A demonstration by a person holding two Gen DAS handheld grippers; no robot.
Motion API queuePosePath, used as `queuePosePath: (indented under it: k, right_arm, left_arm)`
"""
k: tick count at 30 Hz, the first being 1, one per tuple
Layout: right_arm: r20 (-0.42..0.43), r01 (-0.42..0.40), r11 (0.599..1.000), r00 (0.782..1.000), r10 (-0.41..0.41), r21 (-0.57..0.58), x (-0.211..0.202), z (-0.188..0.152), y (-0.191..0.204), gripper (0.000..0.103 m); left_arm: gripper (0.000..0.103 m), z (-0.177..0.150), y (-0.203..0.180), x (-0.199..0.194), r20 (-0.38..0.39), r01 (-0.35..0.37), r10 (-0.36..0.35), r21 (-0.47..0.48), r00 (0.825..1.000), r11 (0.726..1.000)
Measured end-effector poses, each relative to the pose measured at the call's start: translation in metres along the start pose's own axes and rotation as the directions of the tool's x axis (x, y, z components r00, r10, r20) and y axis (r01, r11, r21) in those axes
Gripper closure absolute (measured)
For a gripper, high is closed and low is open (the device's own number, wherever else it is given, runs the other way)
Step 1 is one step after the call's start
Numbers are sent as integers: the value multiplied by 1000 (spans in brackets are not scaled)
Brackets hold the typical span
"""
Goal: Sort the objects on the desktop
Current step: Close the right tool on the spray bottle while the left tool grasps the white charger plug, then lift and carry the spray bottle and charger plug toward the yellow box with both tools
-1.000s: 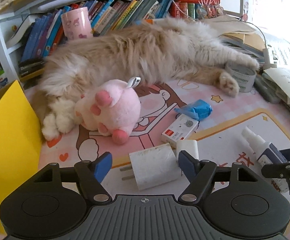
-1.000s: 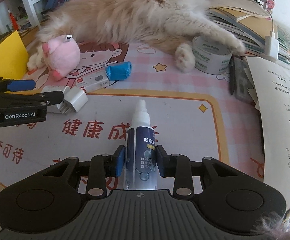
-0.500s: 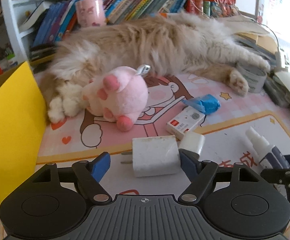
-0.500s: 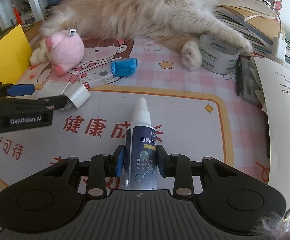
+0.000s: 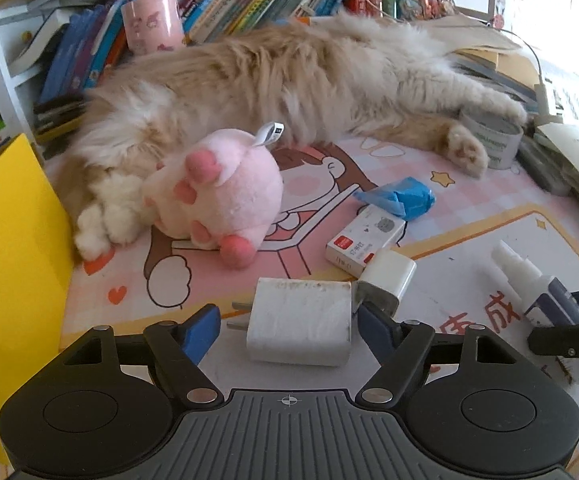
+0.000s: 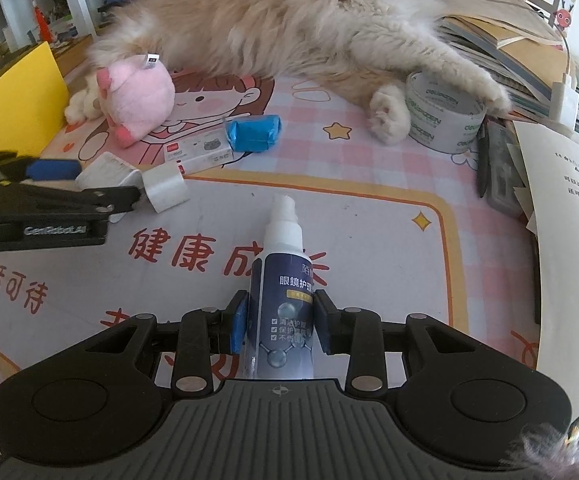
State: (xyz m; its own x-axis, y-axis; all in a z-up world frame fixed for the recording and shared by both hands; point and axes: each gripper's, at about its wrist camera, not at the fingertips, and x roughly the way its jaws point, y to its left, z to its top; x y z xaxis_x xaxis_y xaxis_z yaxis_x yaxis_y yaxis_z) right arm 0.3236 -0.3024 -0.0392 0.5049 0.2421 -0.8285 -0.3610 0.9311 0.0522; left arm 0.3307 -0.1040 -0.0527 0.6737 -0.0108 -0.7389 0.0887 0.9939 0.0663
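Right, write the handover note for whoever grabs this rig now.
Left hand-held gripper: open, jaws either side of the big white charger, not clamped.
Right hand-held gripper: shut on the spray bottle.
On the mat: small white charger, staple box, blue packet, pink plush, tape roll by the cat.
Done: nothing visibly sorted.
Left: close on the charger, place everything.

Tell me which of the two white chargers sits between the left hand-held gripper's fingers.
The larger white block charger with two metal prongs pointing left. The open left hand-held gripper straddles it. The smaller white cube charger lies just beyond the right fingertip.
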Motion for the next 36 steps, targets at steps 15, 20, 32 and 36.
queuePosePath:
  k: [15,20,32,36]
  right_arm:
    - [18,-4,998,1000,5,-64,-2,-4,4,73]
    - [20,-32,999,999,33,-42,-3,-2,-1,73]
    - [88,-68,998,994,69,-11,-30,11,2,73]
    - [96,-88,996,991,91,-34,-41,12,12,73]
  left_arm:
    - [38,-6,21,-16,17,19,-17,-158,1000,987]
    - [38,-8,30,-46,55,45,-34,-217,998,975]
    - [38,-18,30,-91,91,87,-65,-274,994,958]
    - [38,-18,31,-108,125,112,-82,-256,989,960]
